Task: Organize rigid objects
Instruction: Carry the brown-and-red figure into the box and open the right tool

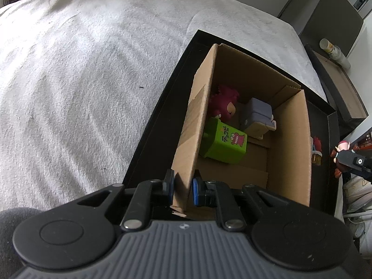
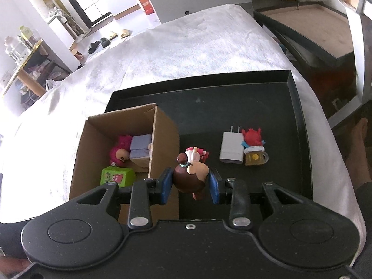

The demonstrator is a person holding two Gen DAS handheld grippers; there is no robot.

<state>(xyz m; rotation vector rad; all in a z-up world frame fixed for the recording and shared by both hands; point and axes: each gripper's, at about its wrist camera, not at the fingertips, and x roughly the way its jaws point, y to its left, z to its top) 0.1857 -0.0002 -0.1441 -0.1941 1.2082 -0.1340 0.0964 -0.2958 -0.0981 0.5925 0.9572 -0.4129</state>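
The left tongs (image 1: 183, 189) are clamped on the cardboard box (image 1: 288, 139) wall, steadying it. The right tongs (image 2: 191, 184) grip a brown-haired figurine (image 2: 189, 179) at lower centre, just right of the box; carry it clear over the wall, then release low beside the green cube (image 2: 117, 176).

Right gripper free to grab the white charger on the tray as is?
Probably not: the right gripper is shut on a brown-haired figurine. The white charger itself lies unobstructed on the black tray.

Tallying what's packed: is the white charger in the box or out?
Out. The charger lies on the black tray, right of the box, beside a red figurine.
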